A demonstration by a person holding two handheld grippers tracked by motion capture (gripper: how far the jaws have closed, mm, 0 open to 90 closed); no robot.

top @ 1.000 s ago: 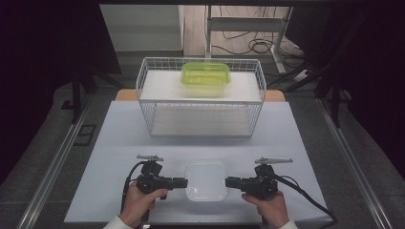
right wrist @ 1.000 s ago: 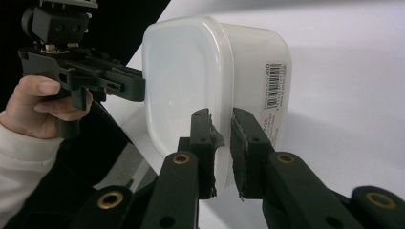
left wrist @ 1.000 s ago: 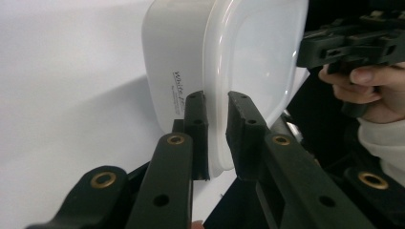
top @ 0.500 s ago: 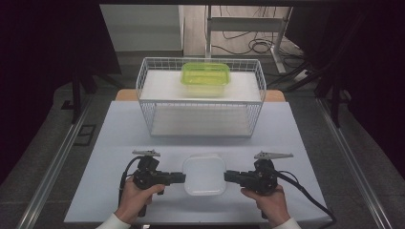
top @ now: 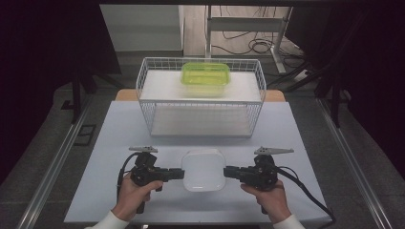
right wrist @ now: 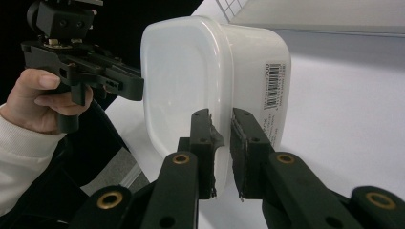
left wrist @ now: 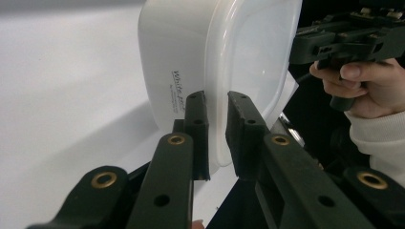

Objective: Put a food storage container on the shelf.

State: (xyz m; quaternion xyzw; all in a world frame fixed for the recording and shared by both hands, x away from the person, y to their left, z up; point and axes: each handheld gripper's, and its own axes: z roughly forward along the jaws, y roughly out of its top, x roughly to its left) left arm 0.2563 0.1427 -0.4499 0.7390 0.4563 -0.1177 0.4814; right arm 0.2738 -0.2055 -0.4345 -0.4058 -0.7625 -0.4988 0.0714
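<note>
My left gripper (left wrist: 217,138) and right gripper (right wrist: 220,152) each pinch a rim of the white container (top: 204,169), fingers nearly closed on thin, smooth, translucent plastic. It is a rounded rectangle with a barcode label and cursive "White" lettering, above the pale tabletop (top: 119,129).

gripper (left wrist: 217,138) on white container (left wrist: 191,62) rim
</note>
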